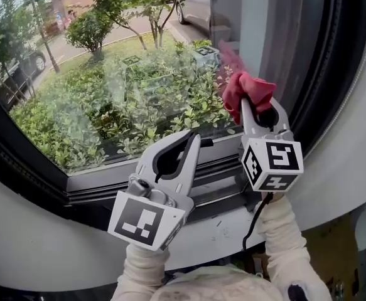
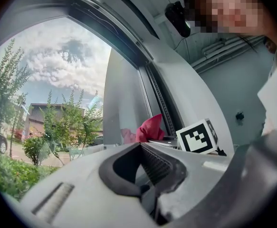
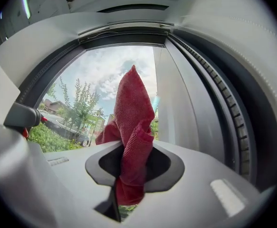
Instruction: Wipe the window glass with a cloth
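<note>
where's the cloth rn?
Head view, right side: the red cloth is pinched in the right gripper, at the right edge of the window glass, beside the dark window frame.

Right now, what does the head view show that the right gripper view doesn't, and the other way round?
Only the head view: the marker cubes on both grippers, the person's sleeves and the white sill below the window. Only the right gripper view: clouds, the window frame curving overhead, and the red cloth pinched between the right gripper jaws, close up. Both: the cloth, the glass, greenery outside and a parked car.
</note>
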A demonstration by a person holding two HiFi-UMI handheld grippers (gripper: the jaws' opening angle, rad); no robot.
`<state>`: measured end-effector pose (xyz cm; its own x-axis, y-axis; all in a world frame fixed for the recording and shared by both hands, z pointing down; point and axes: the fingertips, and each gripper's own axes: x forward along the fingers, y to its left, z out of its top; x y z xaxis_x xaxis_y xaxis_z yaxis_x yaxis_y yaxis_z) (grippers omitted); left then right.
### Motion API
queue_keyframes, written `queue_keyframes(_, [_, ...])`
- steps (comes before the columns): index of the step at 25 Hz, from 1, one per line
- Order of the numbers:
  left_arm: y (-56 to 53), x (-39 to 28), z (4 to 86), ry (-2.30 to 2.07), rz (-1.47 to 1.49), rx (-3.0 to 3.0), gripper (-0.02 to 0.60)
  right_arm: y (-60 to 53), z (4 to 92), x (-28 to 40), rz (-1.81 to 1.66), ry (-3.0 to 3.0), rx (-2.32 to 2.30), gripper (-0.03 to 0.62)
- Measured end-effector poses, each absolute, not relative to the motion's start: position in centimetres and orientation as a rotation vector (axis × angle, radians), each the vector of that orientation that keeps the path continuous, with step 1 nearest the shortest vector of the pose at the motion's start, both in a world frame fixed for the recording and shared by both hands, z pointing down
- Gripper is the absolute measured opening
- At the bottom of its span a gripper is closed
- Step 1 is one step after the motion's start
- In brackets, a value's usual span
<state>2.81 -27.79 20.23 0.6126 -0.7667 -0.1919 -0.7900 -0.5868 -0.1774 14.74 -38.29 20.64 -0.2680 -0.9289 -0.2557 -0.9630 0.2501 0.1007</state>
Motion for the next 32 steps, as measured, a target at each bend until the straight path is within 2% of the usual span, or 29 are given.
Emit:
queue_keyframes(17, [-24.6, -8.4, 19.8, 1.325, 0.149, -2.539, 0.000, -34.0, 19.3, -1.9, 0.503, 2.464, -1.679, 0.106])
queue_keyframes(21, [-24.4, -9.8, 19.9, 1.347, 0.142, -2.546, 0.000, -33.9, 19.5, -2.4, 0.494, 2.451, -1.666, 0.110])
queue_keyframes(32, [-24.6, -7.7, 20.0, 1.312, 0.127, -2.546, 0.000, -34.1, 22.3, -1.7, 0.467, 2.508, -1.658, 0.121])
